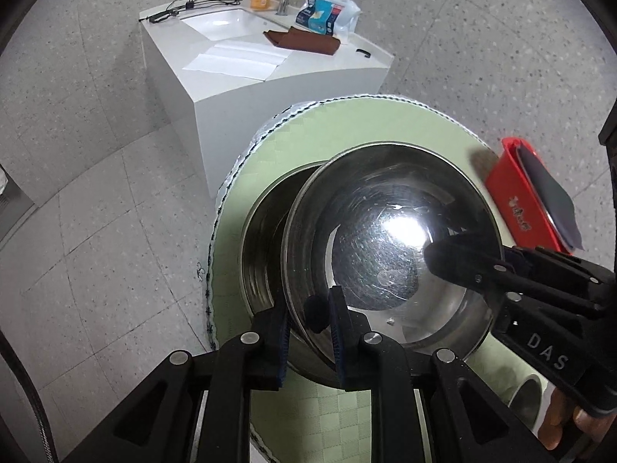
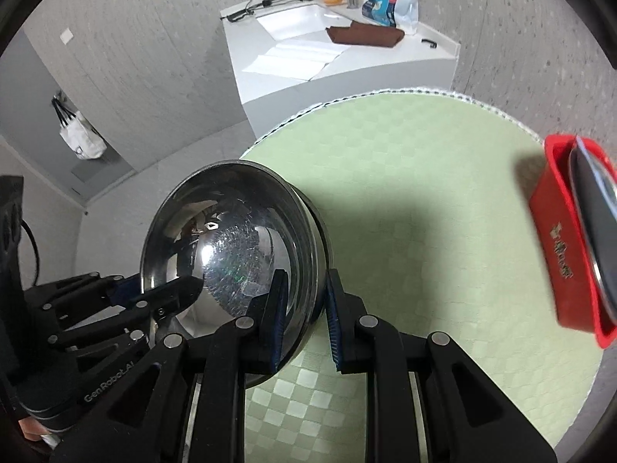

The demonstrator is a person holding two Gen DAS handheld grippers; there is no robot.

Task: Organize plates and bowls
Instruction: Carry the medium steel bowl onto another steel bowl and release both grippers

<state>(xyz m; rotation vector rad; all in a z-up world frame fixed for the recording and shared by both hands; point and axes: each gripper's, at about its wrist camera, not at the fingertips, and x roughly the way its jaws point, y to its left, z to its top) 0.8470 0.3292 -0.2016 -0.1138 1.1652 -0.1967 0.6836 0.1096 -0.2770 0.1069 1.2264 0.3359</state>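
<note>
The left gripper (image 1: 308,332) pinches the near left rim of a polished steel bowl (image 1: 389,239), one blue-padded finger outside the wall and the other inside, the jaws drawn narrow on the thin metal. The bowl is tilted, shiny and finely scratched, with a bright glare spot in its bottom, and it sits partly over a second steel bowl (image 1: 266,239) that peeks out just to the left, beyond that gripper's outer finger. Both lie on the green checkered tablecloth (image 1: 347,135) of a round table. To the right, the right gripper (image 2: 302,316) clamps the same upper bowl at its opposite rim, one finger inside against the mirrored surface, the other outside the wall, jaws narrow. Farther right of this gripper, near the table's edge, a red plastic bin (image 2: 559,254) holds a flat steel plate (image 2: 595,223) standing on edge. Ahead of both grippers, beyond the table, stands a white sink counter (image 1: 270,92) with a brown cloth (image 1: 304,40).
</note>
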